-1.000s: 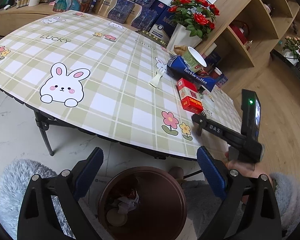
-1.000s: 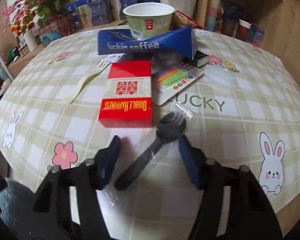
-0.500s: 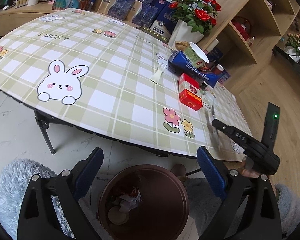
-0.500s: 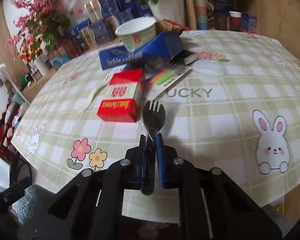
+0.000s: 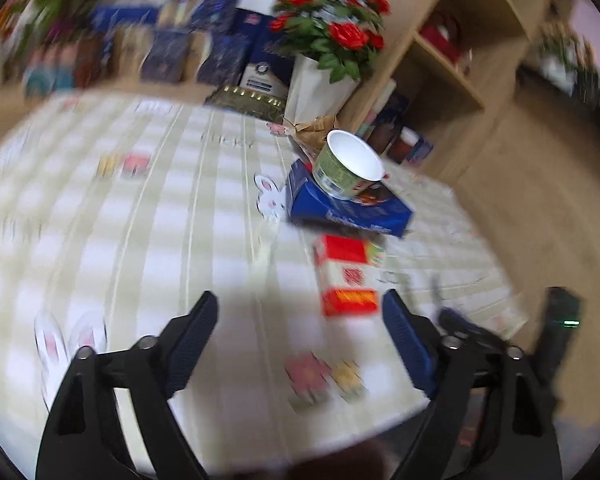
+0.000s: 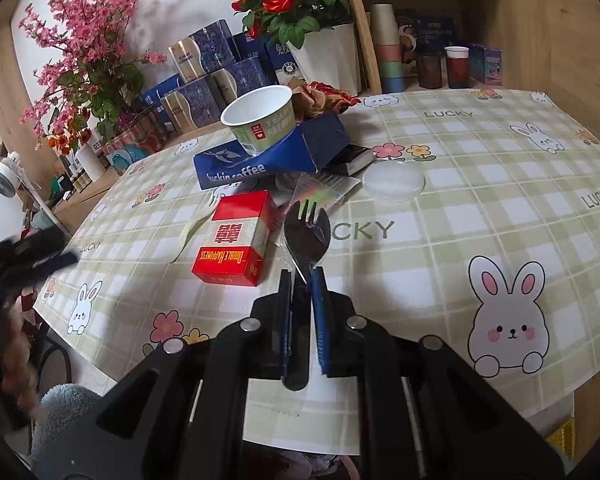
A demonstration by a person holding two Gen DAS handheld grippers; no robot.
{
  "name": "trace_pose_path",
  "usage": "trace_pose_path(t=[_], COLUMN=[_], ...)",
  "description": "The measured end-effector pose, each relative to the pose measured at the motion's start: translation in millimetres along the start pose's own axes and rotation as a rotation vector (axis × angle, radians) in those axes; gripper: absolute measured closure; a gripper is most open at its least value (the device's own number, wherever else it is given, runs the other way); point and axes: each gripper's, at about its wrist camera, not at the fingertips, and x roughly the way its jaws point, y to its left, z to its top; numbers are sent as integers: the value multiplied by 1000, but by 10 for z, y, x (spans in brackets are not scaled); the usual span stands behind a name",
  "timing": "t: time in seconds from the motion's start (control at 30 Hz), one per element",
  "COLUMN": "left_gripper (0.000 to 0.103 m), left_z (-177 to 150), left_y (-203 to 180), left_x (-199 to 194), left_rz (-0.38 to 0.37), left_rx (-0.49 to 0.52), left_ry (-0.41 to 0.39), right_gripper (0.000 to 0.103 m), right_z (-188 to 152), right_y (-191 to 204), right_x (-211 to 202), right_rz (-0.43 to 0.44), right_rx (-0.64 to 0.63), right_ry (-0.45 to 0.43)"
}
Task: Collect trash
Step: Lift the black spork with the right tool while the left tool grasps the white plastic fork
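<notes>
Right gripper (image 6: pixel 302 276) has its jaws clamped narrow on the handle of a black fork (image 6: pixel 306 236), head at twelve o'clock above the table (image 6: pixel 480 208); left gripper (image 5: pixel 300 320), jaws just narrowing yet wide, holds nothing.

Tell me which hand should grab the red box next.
Left. The left tongs stand open and empty, with the red box just ahead of them; the right tongs are shut on the black fork.
</notes>
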Motion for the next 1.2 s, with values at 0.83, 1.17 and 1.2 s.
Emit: trace_pose_path(t=[0.83, 1.17, 1.2], left_gripper=[88, 88, 88], left_z=[253, 35, 0], left_y=[92, -133, -174], left_x=[1243, 469, 379], left_rz=[173, 129, 121], left_rx=[207, 212, 209], left_ry=[186, 108, 102], right_gripper=[89, 89, 89], right_z=[-23, -33, -41], right_y=[-235, -125, -112], right_x=[-5, -163, -189], right_rz=[27, 58, 62], right_rx=[45, 28, 25], right_ry=[-9, -27, -28])
